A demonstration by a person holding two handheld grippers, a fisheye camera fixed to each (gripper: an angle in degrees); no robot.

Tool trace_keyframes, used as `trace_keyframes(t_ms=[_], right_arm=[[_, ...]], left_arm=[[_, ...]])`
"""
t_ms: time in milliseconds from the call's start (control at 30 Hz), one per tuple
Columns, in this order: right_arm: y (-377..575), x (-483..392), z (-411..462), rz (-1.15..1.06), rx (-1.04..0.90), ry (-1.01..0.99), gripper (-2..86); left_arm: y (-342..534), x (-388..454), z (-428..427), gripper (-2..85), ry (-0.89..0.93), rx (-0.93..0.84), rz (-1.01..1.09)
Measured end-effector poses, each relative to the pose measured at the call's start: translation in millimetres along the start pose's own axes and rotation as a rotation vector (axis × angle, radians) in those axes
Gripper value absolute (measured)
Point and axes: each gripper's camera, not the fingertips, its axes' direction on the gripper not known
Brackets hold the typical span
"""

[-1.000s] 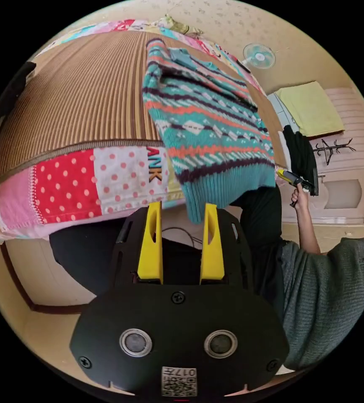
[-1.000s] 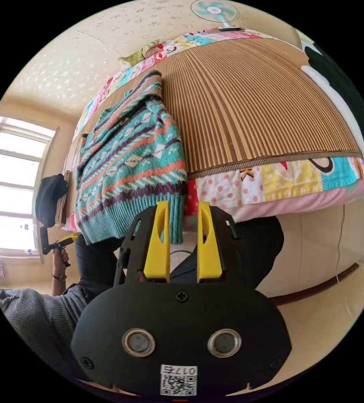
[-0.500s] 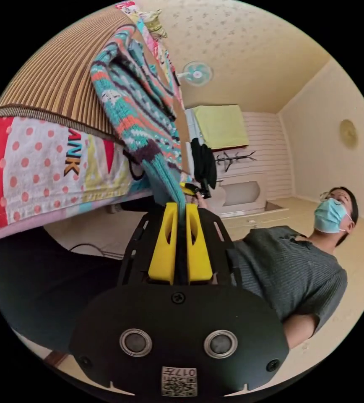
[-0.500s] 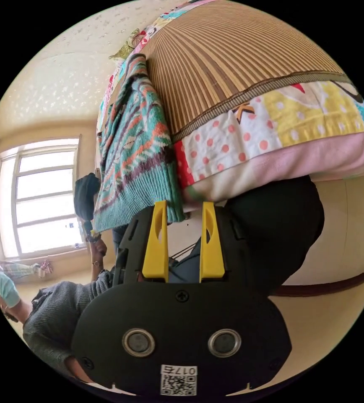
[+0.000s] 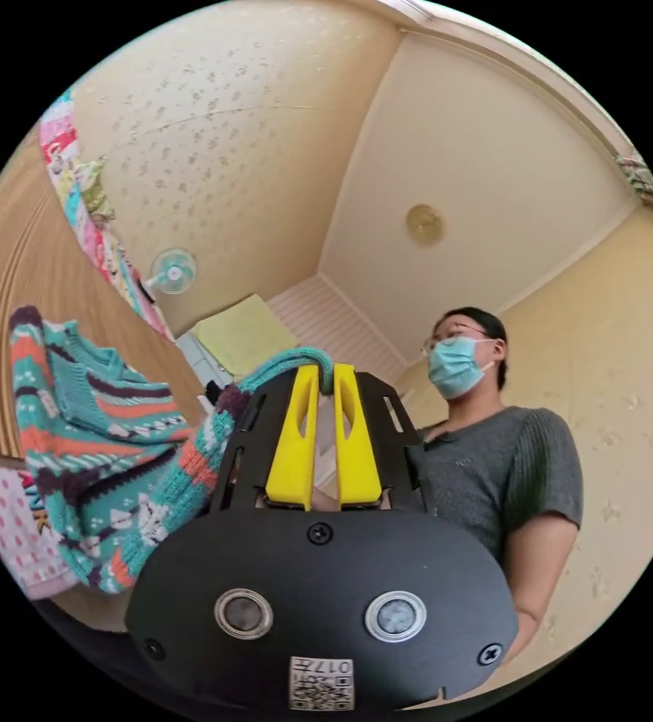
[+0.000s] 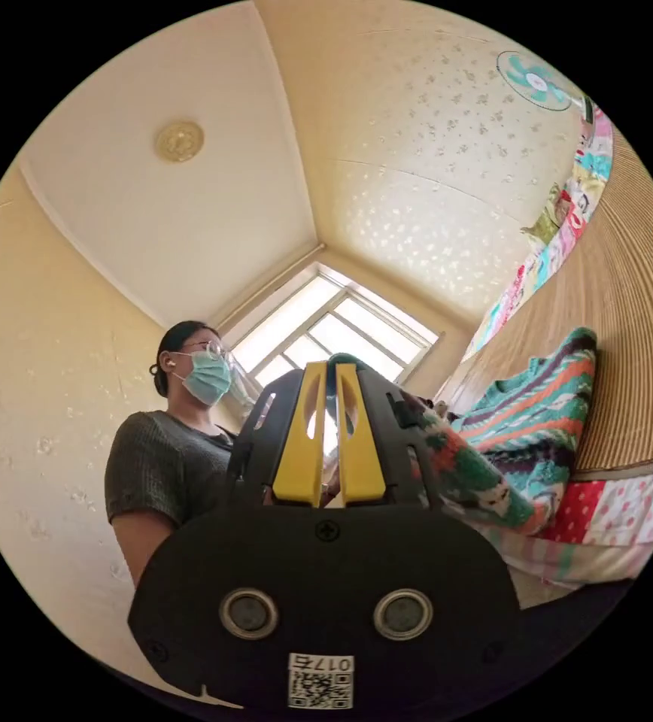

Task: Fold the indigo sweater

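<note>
The sweater (image 5: 93,429) is a teal knit with orange, white and dark purple stripes, lying on a bed's bamboo mat. Its ribbed teal hem is lifted off the bed edge. My left gripper (image 5: 326,374) is shut on that hem, which arches over the jaw tips. In the right gripper view the sweater (image 6: 537,421) stretches from the mat toward my right gripper (image 6: 330,370), which is shut on the hem's other corner, a bit of teal showing at its tips.
The bed has a brown bamboo mat (image 6: 635,376) over a patchwork quilt (image 6: 605,519). A person in a grey knit top (image 5: 507,474) stands close behind both grippers. A wall fan (image 5: 172,271), a window (image 6: 326,331) and a ceiling light (image 5: 424,223) are in sight.
Both grippers rose and tilted upward, lifting the sweater's hem off the bed edge. The right gripper, open half a second ago, has shut on the hem. Both cameras now face the ceiling.
</note>
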Motion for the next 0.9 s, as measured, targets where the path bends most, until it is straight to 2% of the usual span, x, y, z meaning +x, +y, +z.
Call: trace_keyframes(t_ms=[33,67,100,167,200,300,400,433,467,567,633,700,800,900], right_arm=[[-5.5,12.0,-0.8,0.077,0.0,0.142,2.0],[-10.4,31.7,-2.4,0.191,0.016,0.268,1.9],[-12.5,42.8,-3.3,0.243,0.034,0.307,1.9],[-24.9,85.7,4.3,0.349,0.11,0.369,1.8],[-30.3,95.9,10.2,0.37,0.111,0.392,1.8],[-67.8,130.6,51.4,0.339,0.118,0.496,1.9],[-104.2,157.8,96.7,0.263,0.114,0.606,2.2],[-113.7,171.7,115.2,0.254,0.087,0.728,2.4],[-117.0,188.9,130.5,0.267,0.063,0.831,2.7],[-105.1,237.0,148.7,0.354,0.013,0.959,4.1],[-91.3,259.6,148.8,0.415,-0.033,0.989,6.0],[-76.4,264.5,144.5,0.421,-0.036,0.956,8.0],[-47.6,239.9,135.7,0.338,0.017,0.923,12.0],[-20.7,206.5,147.8,0.249,-0.037,0.945,13.7]], left_arm=[[-0.7,-7.7,-2.5,4.0,-0.084,0.02,-0.044],[-1.0,-26.0,-6.6,3.9,-0.243,0.072,-0.166],[-1.4,-41.4,-6.8,3.9,-0.379,0.124,-0.263],[-13.3,-56.8,3.7,3.9,-0.558,0.137,-0.331],[-29.0,-62.7,13.9,4.0,-0.661,0.122,-0.331],[-70.1,-69.6,29.0,4.0,-0.81,0.181,-0.246],[-104.8,-98.8,35.4,4.1,-0.869,0.202,-0.245],[-109.8,-108.0,36.6,4.2,-0.884,0.194,-0.261],[-116.5,-128.2,39.6,4.3,-0.909,0.172,-0.291],[-117.0,-173.6,44.1,6.8,-0.961,0.077,-0.328],[-109.8,-190.9,42.1,9.9,-0.884,-0.003,-0.349],[-84.4,-175.7,37.1,11.4,-0.83,-0.047,-0.269],[-34.7,-126.0,21.5,14.6,-0.986,0.001,-0.161],[11.2,-106.4,-0.5,17.9,-1.063,0.014,-0.256]])
